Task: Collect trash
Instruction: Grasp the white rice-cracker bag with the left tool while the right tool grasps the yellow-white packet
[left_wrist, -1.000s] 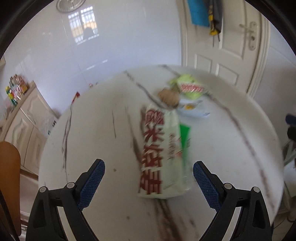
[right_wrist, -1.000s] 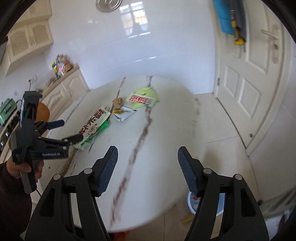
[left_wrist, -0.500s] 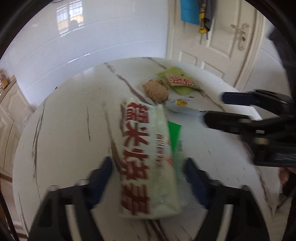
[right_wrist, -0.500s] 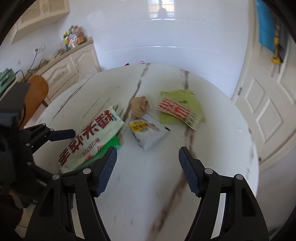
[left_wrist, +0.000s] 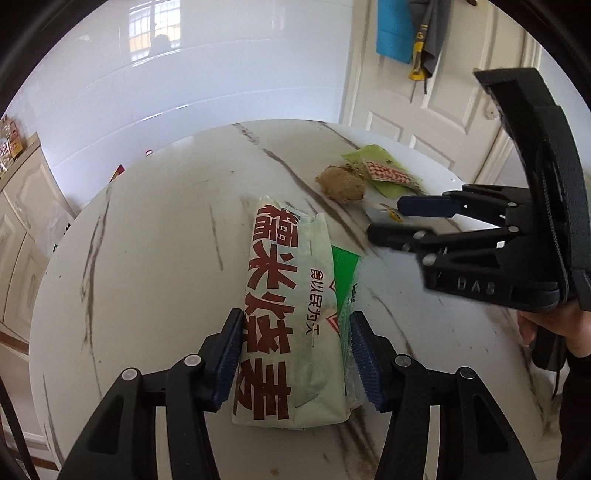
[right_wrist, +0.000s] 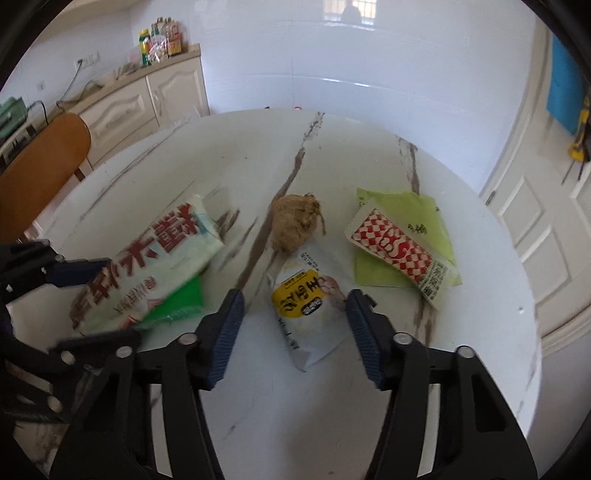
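On the white marble table (left_wrist: 147, 240) lies a long pale wrapper with red characters (left_wrist: 284, 295), on top of a green bag (left_wrist: 343, 266). My left gripper (left_wrist: 295, 332) has its pads against the wrapper's two long sides, and its jaws are still closing. In the right wrist view the same wrapper (right_wrist: 147, 258) sits at the left between the left gripper's fingers (right_wrist: 77, 271). My right gripper (right_wrist: 295, 314) straddles a white and yellow packet (right_wrist: 306, 310). Its jaws are closing, and a gap still shows at the left pad. The right gripper (left_wrist: 406, 221) also shows from the side.
A brown crumpled lump (right_wrist: 295, 225) lies just beyond the yellow packet. A red-checked packet (right_wrist: 399, 251) rests on a lime-green bag (right_wrist: 406, 206) at the right. An orange chair back (right_wrist: 40, 166) and a cabinet (right_wrist: 122, 103) stand left; a door (right_wrist: 546, 221) is right.
The left jaws have closed in from wide open onto the red-lettered wrapper. The right gripper has swung in from the table's edge to the yellow packet, and its jaws have narrowed.
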